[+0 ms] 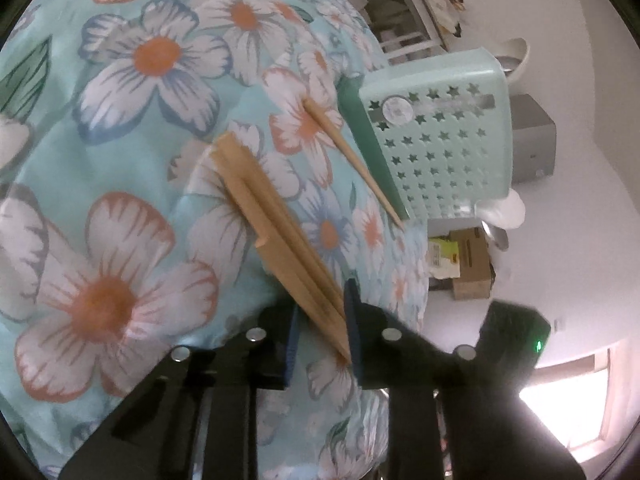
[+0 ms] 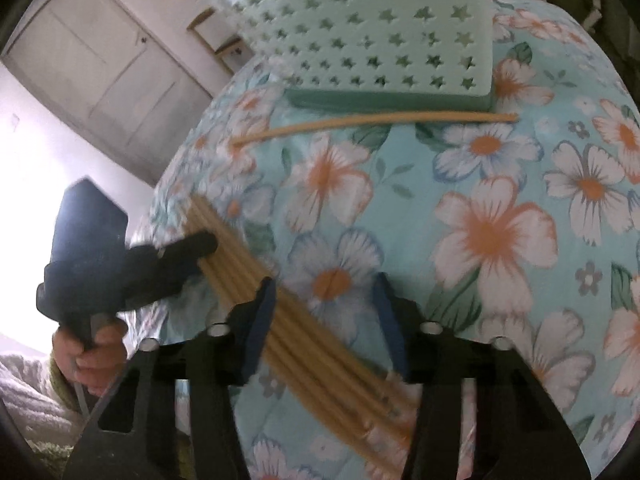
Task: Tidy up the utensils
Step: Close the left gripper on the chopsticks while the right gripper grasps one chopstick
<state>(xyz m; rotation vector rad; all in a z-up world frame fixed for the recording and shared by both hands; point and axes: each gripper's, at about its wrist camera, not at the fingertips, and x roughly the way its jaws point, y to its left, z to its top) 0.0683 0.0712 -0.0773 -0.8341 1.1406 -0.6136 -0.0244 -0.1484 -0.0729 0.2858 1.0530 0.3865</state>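
A floral cloth [image 2: 500, 232] over a soft, rounded surface is seen spread beneath both claws, and ahead of them, at the cloth's far edge, one pale green holder [image 2: 384, 32] pierced with stars is seen standing. Between the holder and the claws, just beside the holder's base, a single loose chopstick [image 2: 372, 122] is laid.

The bundle of chopsticks [image 2: 316, 344] is found at the claws themselves. The exact count cannot be read through the blur; about six or more sticks are judged to be in it, against the one lying apart.

The right gripper [image 2: 324, 320] is set astride the bundle near one end, its jaws partly open with the sticks crossing the gap; a firm pinch cannot be confirmed. The left gripper [image 1: 320, 332] is narrowed around the tapered ends of the bundle [image 1: 280, 236], with one pad pressed to the sticks and a small gap on the other side, so a full grip cannot be told.

The sticks are judged light, stiff and smooth. A loose bundle is expected to fan out or slide lengthwise, so it is best taken across its width near both ends and squeezed evenly.
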